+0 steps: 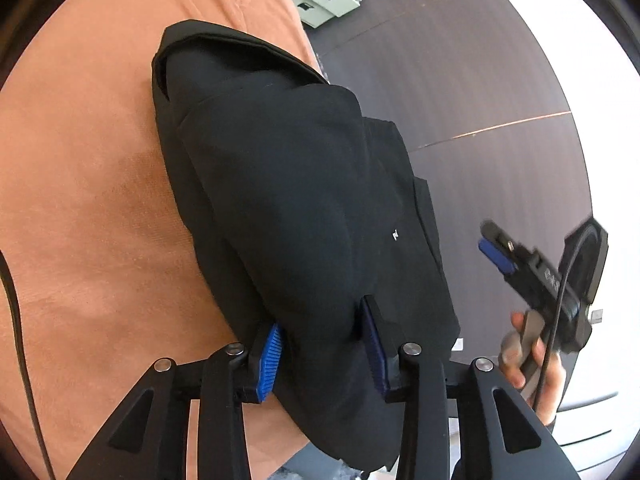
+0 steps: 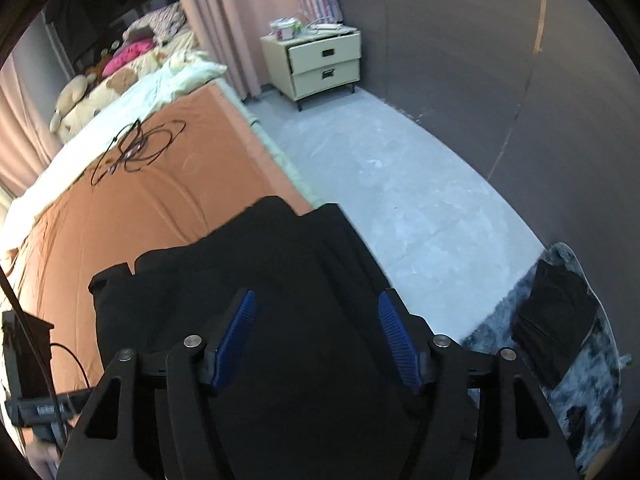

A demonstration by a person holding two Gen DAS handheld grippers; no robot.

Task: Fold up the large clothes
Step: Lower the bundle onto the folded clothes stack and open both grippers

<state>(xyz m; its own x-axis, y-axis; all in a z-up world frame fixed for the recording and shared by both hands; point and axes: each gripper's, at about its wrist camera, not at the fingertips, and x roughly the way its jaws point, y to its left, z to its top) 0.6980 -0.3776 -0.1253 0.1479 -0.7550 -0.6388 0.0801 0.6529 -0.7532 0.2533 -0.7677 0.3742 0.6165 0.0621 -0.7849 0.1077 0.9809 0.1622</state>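
A black garment (image 1: pixel 304 184) lies folded into a thick bundle on the orange blanket (image 1: pixel 88 184) of a bed, close to the bed's edge beside the floor (image 2: pixel 400 184). The left tongs (image 1: pixel 324 344) are spread apart, with a bulge of the bundle's near end between the blue pads (image 1: pixel 269 360); whether they press it I cannot tell. The right tongs (image 2: pixel 316 336) hang open above the garment, holding nothing. Farther up the bed lie a coil of black cable (image 2: pixel 136 148) and pillows (image 2: pixel 120 80). A cream nightstand (image 2: pixel 316 64) stands by the pink curtain (image 2: pixel 240 12). A dark cloth (image 2: pixel 556 316) lies on a grey shaggy rug (image 2: pixel 592 392).
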